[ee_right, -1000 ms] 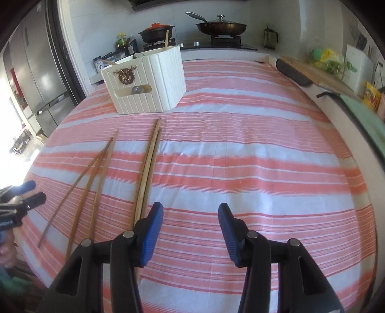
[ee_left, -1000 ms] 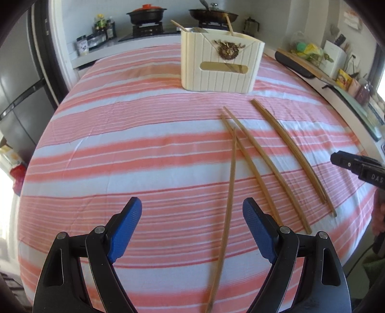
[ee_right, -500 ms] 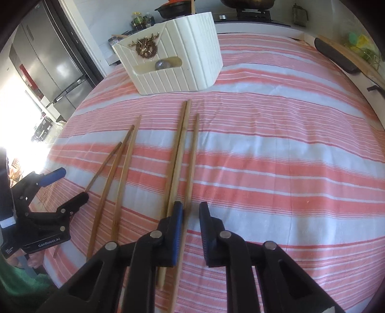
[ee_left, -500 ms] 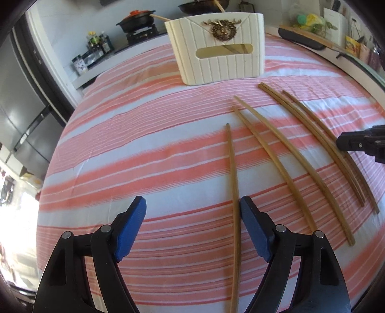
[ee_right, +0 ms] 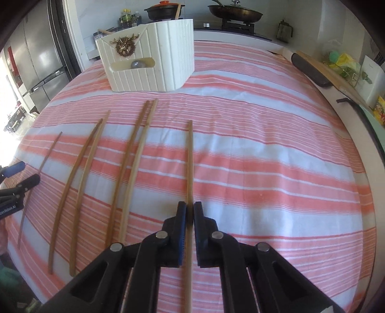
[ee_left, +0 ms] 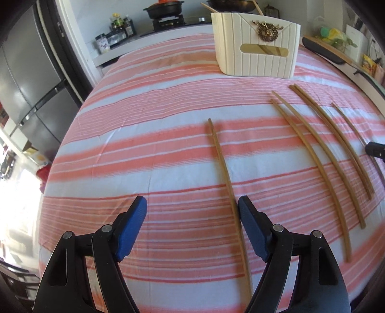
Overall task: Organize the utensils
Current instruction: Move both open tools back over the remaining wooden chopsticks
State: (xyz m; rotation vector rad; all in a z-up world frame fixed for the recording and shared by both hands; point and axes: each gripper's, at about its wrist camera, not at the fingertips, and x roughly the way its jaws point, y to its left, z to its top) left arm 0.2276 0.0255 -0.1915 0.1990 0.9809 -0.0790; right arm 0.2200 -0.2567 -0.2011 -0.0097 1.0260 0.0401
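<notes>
- The right gripper (ee_right: 190, 207) grasps one chopstick (ee_right: 190, 168); its jaws have just been closing and are now clenched on the stick, which runs straight between the blue pads (ee_right: 182, 228).
- This chopstick extends forward from the jaws toward the white utensil holder (ee_right: 154, 65), its far tip stopping well short of it, and its near end passes back under the gripper body.
- In the right wrist view, two pairs of chopsticks (ee_right: 130, 168) lie to the left of the held one, all roughly parallel on the striped cloth (ee_right: 264, 156) that covers the desk.
- The left gripper (ee_left: 192, 209) has its jaws released and standing wide, having just narrowed a little; nothing is pressed between them.
- A single chopstick (ee_left: 222, 166) lies on the cloth just inside the right-hand pad (ee_left: 252, 231) of the left gripper, close beside it; whether it touches the pad cannot be told. The other pad (ee_left: 131, 228) is well apart from it.
- In the left wrist view, further chopsticks lie to the right of the single one, well apart from the left jaws.
- The utensil holder stands upright at the far side of the cloth, with wooden handles (ee_left: 257, 8) sticking out of its top.
- Behind the desk a stove carries a black pot (ee_left: 163, 9) and a pan (ee_right: 234, 13); a refrigerator (ee_left: 26, 79) stands at the left.
</notes>
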